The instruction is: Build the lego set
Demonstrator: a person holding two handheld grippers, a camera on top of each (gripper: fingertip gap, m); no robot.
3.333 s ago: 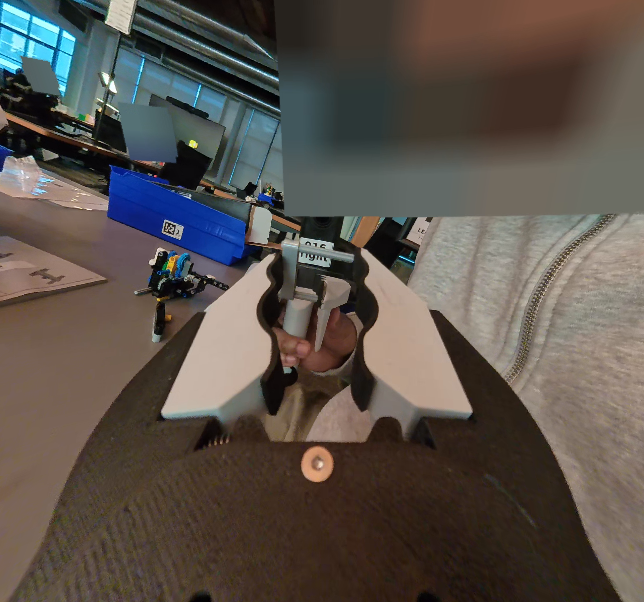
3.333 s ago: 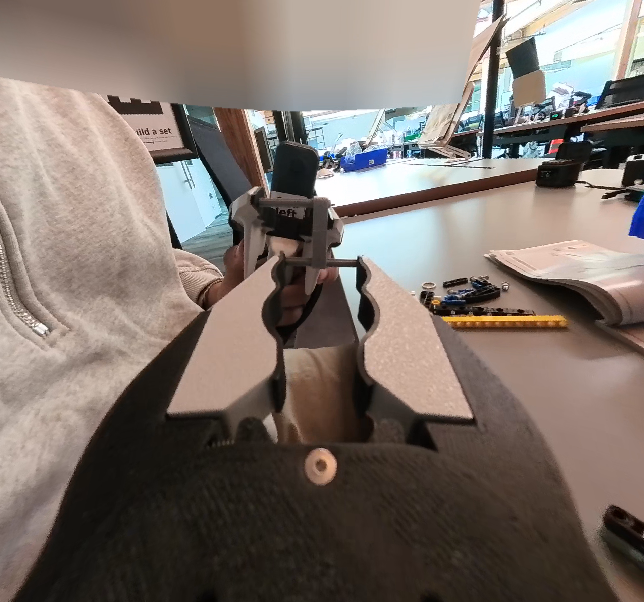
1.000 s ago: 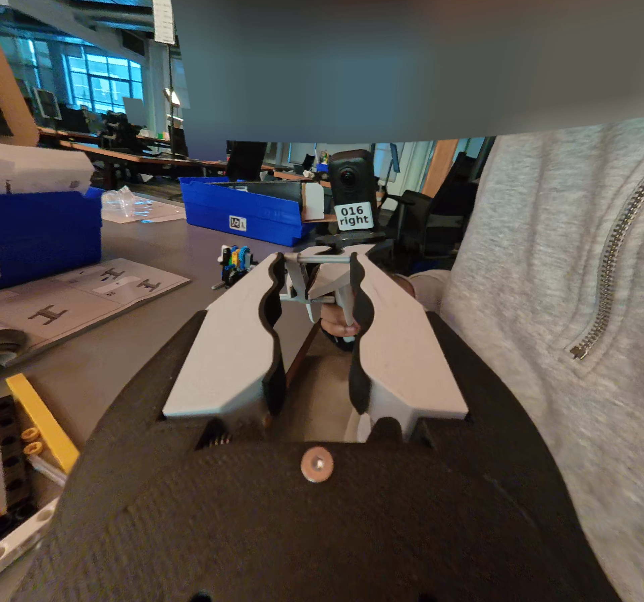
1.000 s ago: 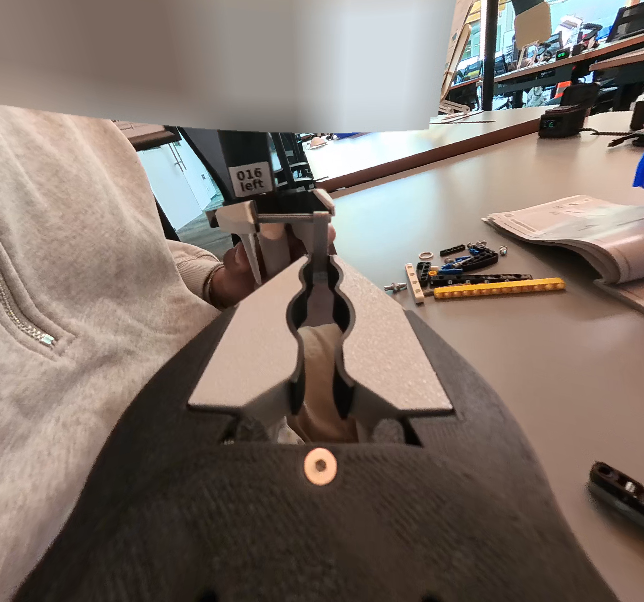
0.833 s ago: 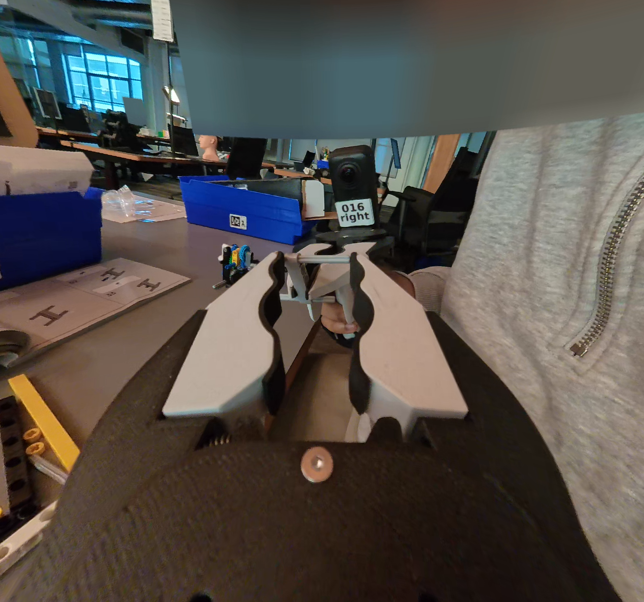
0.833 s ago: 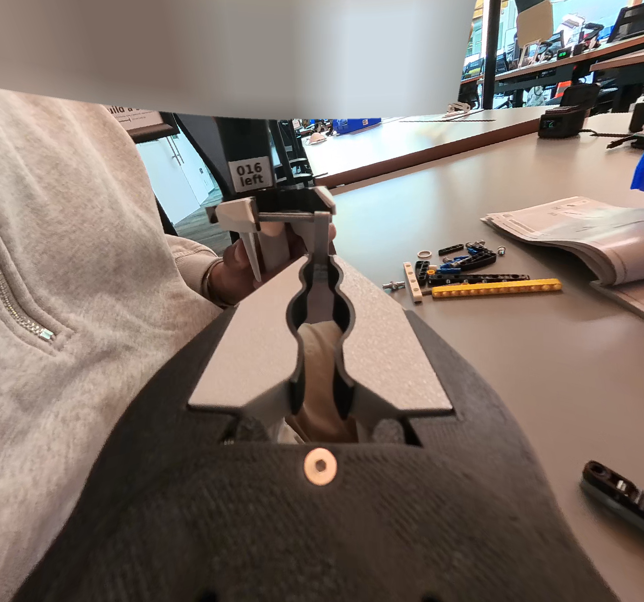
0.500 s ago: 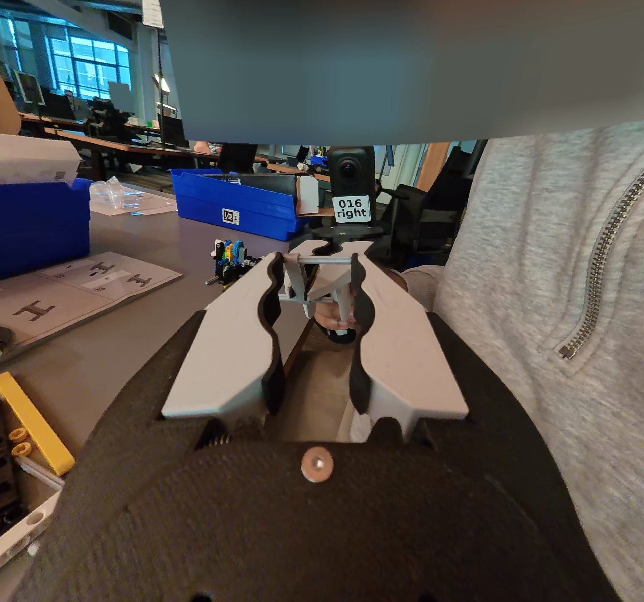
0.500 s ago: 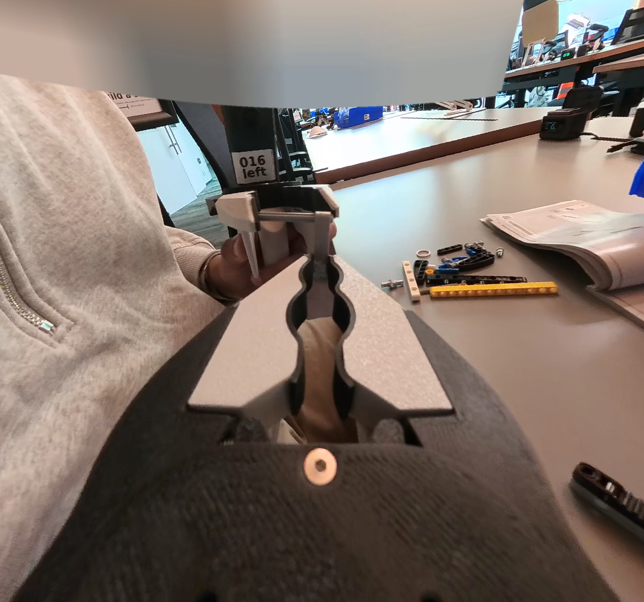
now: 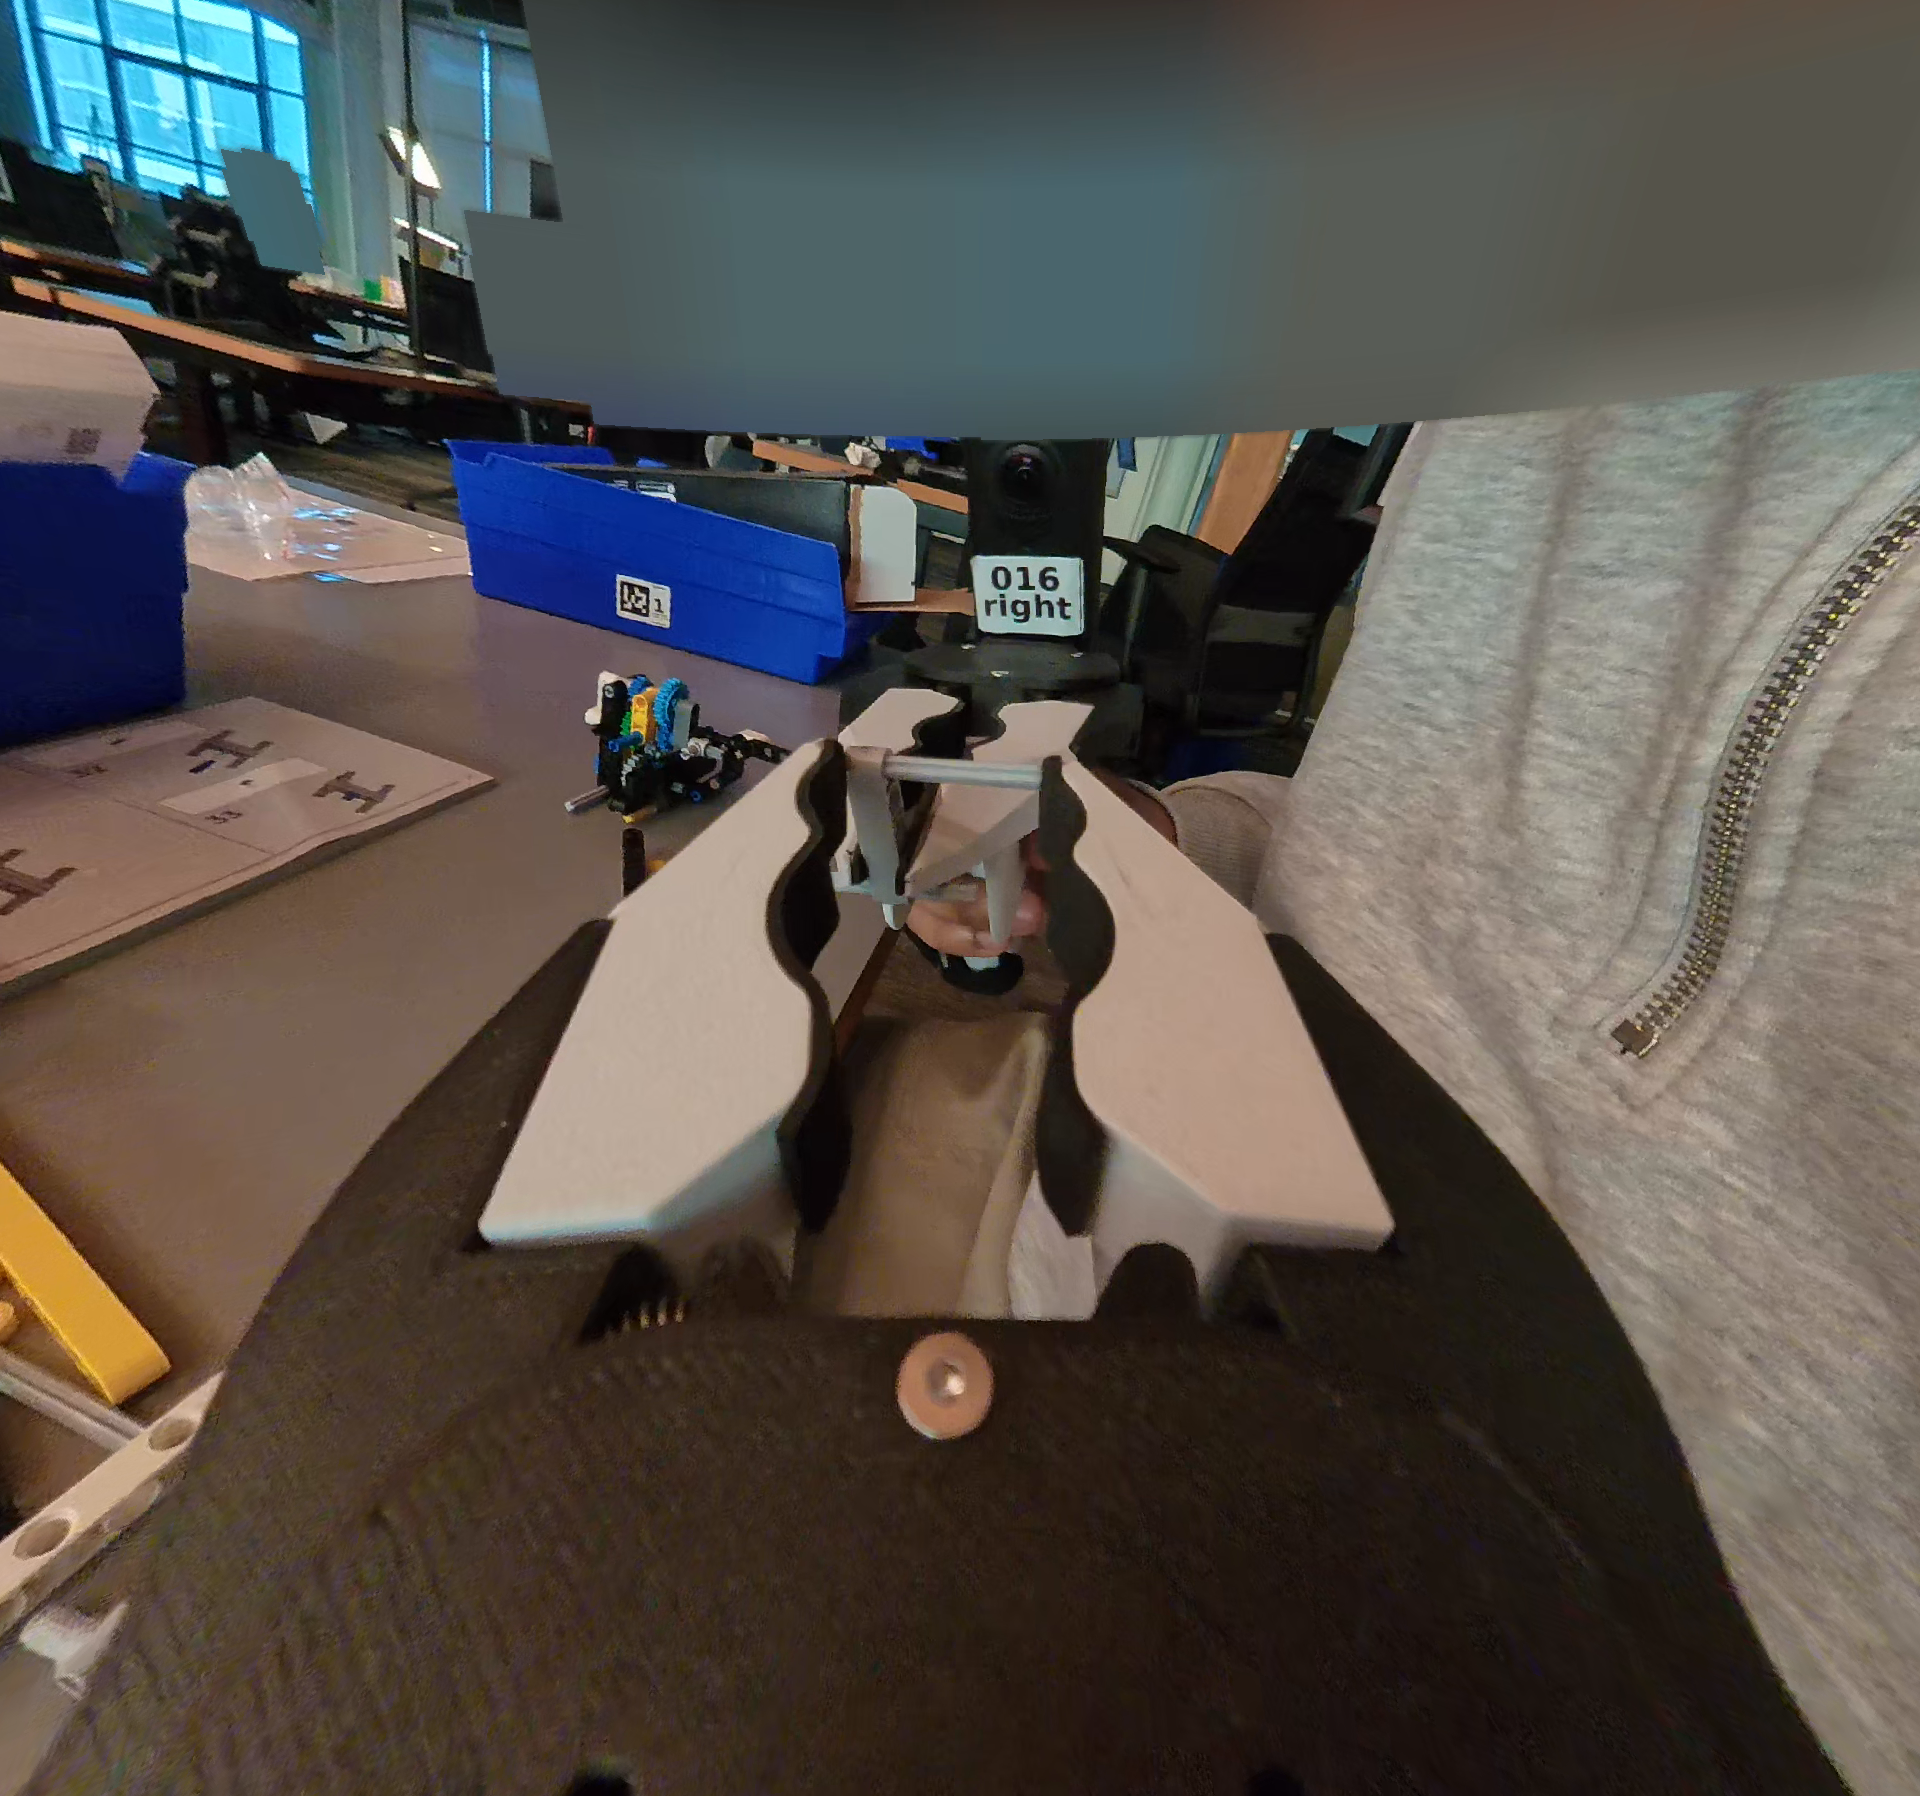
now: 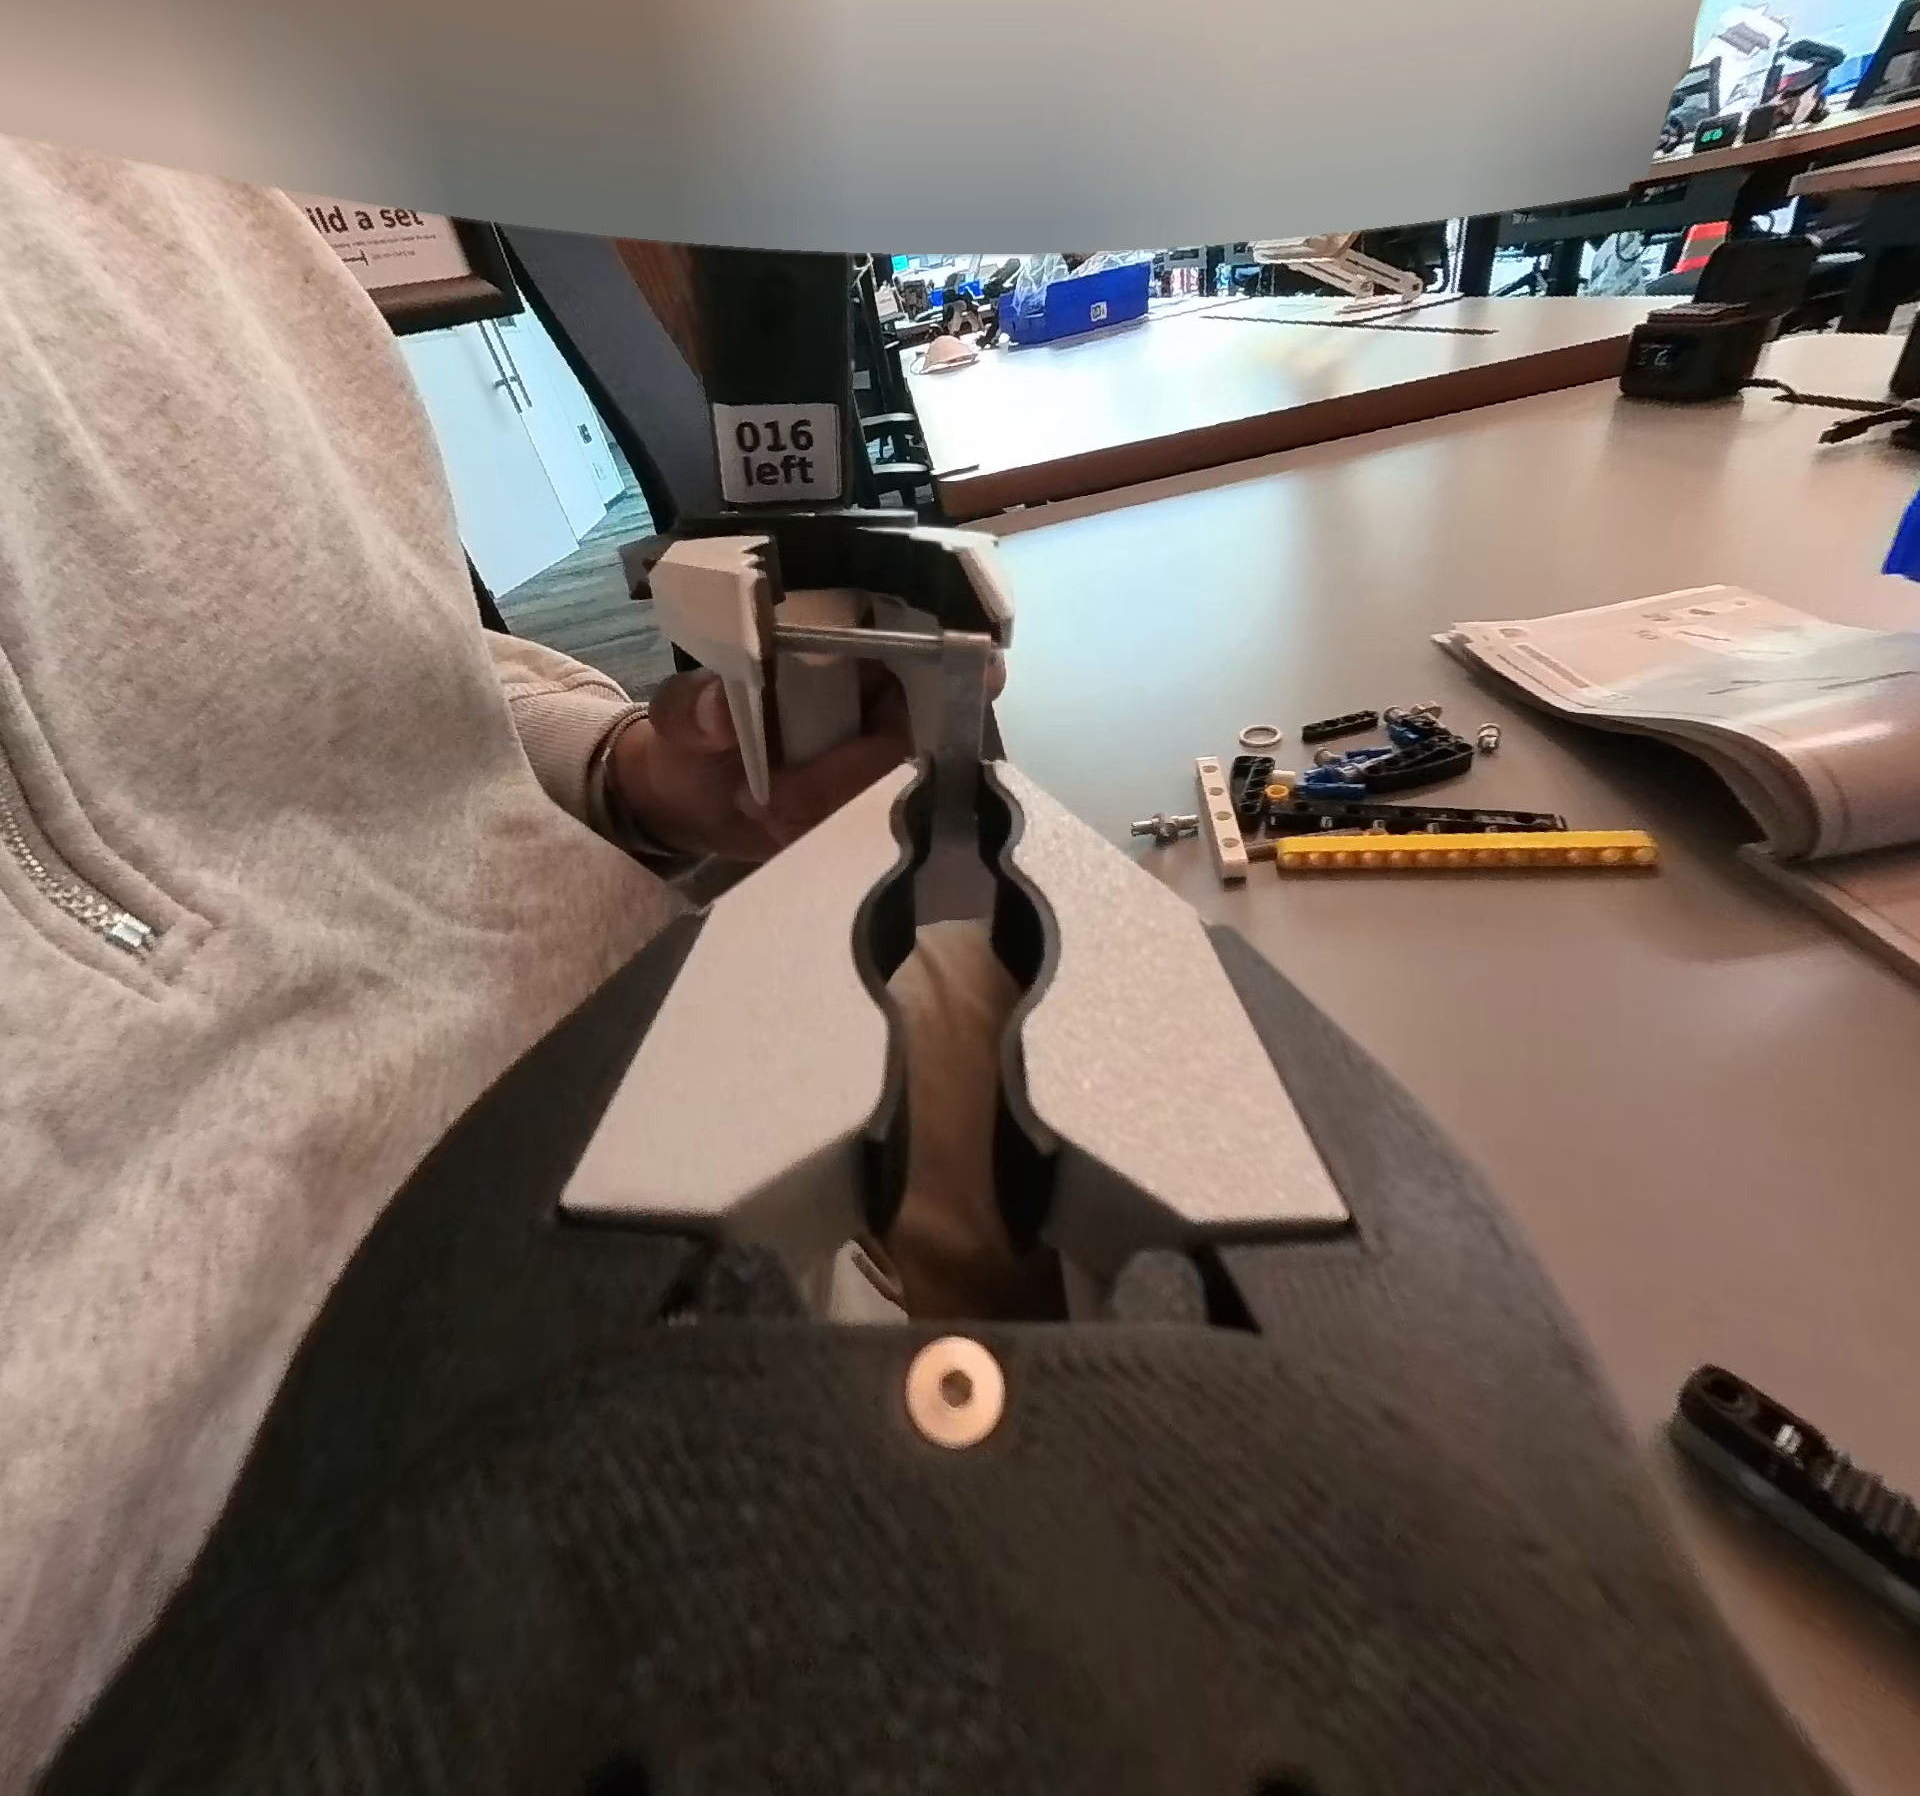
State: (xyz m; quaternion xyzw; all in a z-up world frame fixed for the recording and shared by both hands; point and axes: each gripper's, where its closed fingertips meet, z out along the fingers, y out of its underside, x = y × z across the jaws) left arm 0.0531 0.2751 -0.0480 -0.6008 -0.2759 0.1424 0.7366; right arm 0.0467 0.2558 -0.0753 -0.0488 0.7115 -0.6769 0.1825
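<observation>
Presently: left gripper (image 9: 935,780), matte pale fingers with scalloped black inner pads, spread wide and empty; right gripper (image 10: 954,790), same make, nearly shut, nothing visibly gripped. Small multicoloured lego build (image 9: 665,749) stands on the smooth grey table (image 9: 312,998), ahead-left of the left gripper. Long yellow studded beam (image 10: 1465,853) lies among loose black pieces, right of the right gripper. One black piece (image 10: 1808,1486) is blurred, cut off.

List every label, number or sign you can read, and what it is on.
I don't transcribe writing; these bear it:
Camera sticker, white, on a black camera post: legible.
Post sticker, white, on a dark post: legible.
Coded tag on the blue bin: legible.
Framed sign: cut off.
Instruction sheet: too small.
</observation>
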